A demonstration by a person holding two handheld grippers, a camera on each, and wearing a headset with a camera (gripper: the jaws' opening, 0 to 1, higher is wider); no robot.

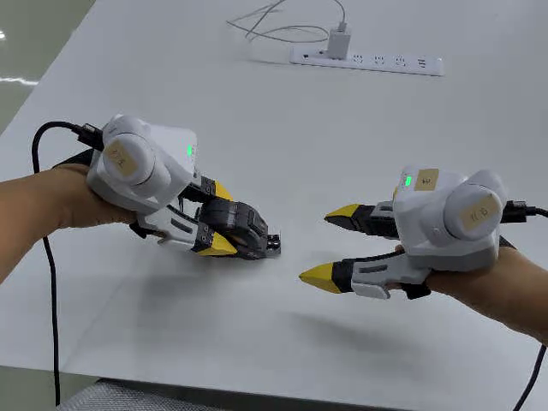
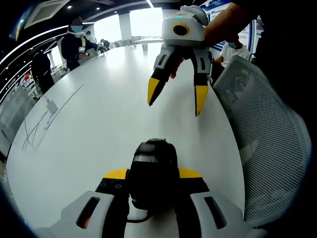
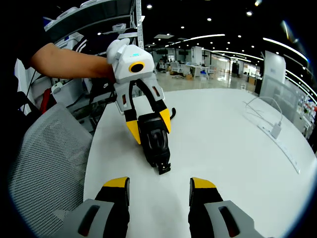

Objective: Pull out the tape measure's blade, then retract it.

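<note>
Head view, left side: pinching the black tape measure [image 1: 248,231] in the left claw [image 1: 221,218], low at the surface [image 1: 300,128]; holding the right claw [image 1: 314,247] spread, apart on the right. Probably risking a slip off the small blade tab [image 1: 274,244] if closing off-centre.

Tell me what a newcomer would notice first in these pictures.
The left gripper, at the left of the head view, is clamped on a black tape measure low over the white table. Opposite it, the right gripper hovers with its yellow-tipped fingers spread, pointing at the tape measure. A white power strip lies farther back.
</note>
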